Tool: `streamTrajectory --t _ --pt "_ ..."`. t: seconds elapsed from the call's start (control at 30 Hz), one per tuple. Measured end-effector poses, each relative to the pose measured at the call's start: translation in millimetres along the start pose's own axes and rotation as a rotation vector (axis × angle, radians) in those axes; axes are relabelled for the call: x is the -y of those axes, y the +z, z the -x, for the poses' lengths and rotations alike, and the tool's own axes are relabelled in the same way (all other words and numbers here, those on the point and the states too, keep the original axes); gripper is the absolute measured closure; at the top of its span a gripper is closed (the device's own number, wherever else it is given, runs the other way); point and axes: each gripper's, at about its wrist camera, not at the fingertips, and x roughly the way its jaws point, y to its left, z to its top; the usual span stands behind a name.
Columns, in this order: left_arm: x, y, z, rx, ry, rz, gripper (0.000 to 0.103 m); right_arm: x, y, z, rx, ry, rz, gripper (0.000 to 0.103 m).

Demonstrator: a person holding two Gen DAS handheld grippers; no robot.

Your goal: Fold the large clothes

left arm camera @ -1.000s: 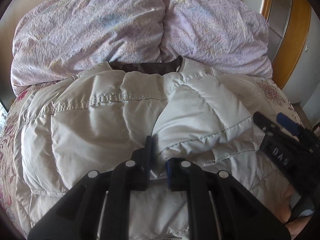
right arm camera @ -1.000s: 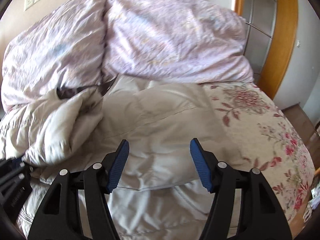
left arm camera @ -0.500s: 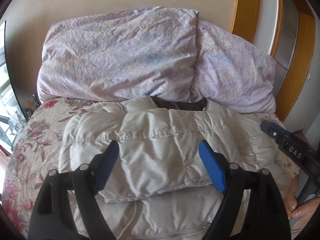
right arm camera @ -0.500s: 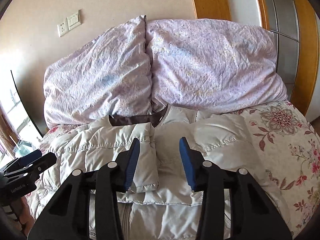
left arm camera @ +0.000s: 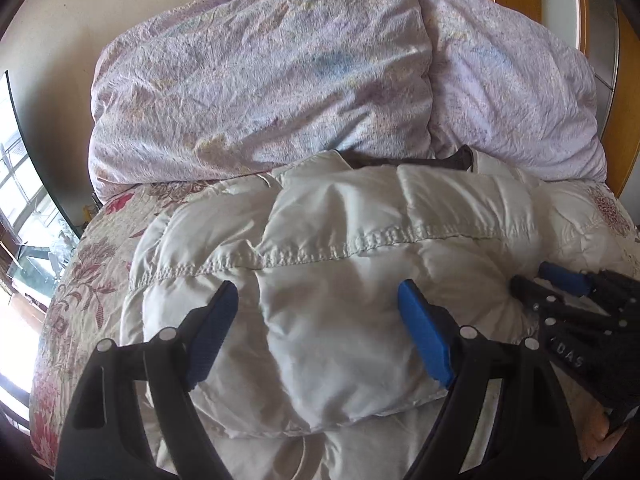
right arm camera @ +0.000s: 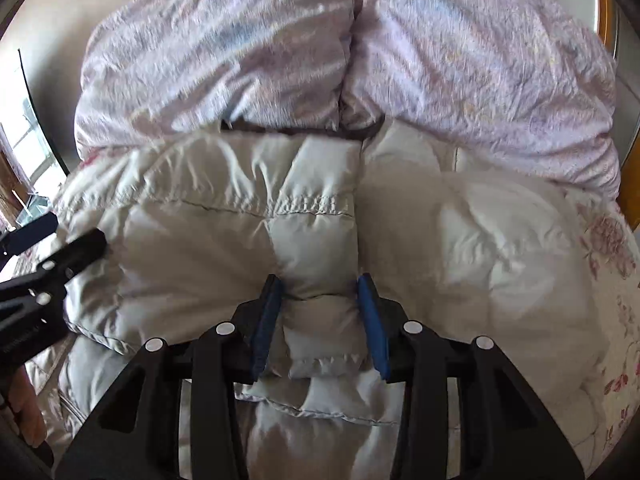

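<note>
A white quilted down jacket (left arm camera: 340,220) lies on the bed with its dark-lined collar (left arm camera: 400,160) toward the pillows. One sleeve (right arm camera: 224,248) is folded across its chest. My left gripper (left arm camera: 316,288) hovers open just over that folded sleeve, with nothing pinched between its blue pads. In the right wrist view it enters from the left edge (right arm camera: 74,230). My right gripper (right arm camera: 319,280) has come down on the sleeve's end, and its pads squeeze a puff of the cloth between them. It also shows at the right of the left wrist view (left arm camera: 532,276).
Two lilac pillows (left arm camera: 260,80) (left arm camera: 520,80) lean against the wall behind the jacket. A floral bedspread (left arm camera: 80,280) shows on both sides. A wooden headboard panel (left arm camera: 628,100) stands at the right, a window (left arm camera: 16,168) at the left. A person's hand (left arm camera: 600,436) holds the right gripper.
My left gripper let go of the sleeve, opened wide and drew back. My right gripper narrowed, sank and closed on the sleeve's end.
</note>
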Motion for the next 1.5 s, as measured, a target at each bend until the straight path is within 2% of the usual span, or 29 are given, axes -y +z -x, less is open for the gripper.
streamTrajectory --t 0.13,0.33,0.63,0.83,0.9,0.97,1.03,1.13,1.27,1.5 --pt "8.5 -8.4 -11.7 -0.005 0.021 -0.021 0.017 12.2 -10.4 -6.7 -0.009 0.043 -0.046 0.060" --pt "5.4 -12.5 -30.6 -0.036 0.019 0.003 0.013 6.5 -14.9 -7.2 0.022 0.010 -0.017 0.060" --pt "1.0 -17.9 -48.6 -0.066 0.008 0.037 0.010 7.9 -14.0 -10.9 0.043 0.014 -0.019 0.059" --pt "-3.8 -19.0 -49.8 -0.061 0.009 0.063 0.003 8.1 -14.8 -12.0 0.045 0.018 -0.026 0.055" --pt "-5.6 -20.3 -42.0 -0.060 0.014 0.065 0.003 11.2 -13.6 -11.4 0.033 0.043 -0.031 0.053" --pt "-8.5 -26.6 -23.7 -0.047 0.006 0.062 0.004 17.8 -11.8 -3.3 -0.001 0.072 -0.045 0.044" --pt "-12.7 -35.0 -1.3 -0.020 0.004 0.040 0.004 29.3 -11.7 16.0 -0.009 0.094 -0.072 0.027" --pt "-23.0 -48.1 30.5 0.018 0.023 -0.001 0.003 46.3 -17.5 51.2 0.034 0.066 -0.076 0.018" --pt "-56.8 -70.7 64.7 0.018 -0.005 0.024 0.003 80.1 -31.6 88.6 0.023 0.064 -0.088 0.013" --pt "-121.2 -116.2 97.5 -0.060 -0.034 0.064 0.003 162.4 -74.0 118.9 -0.107 0.065 -0.212 0.012"
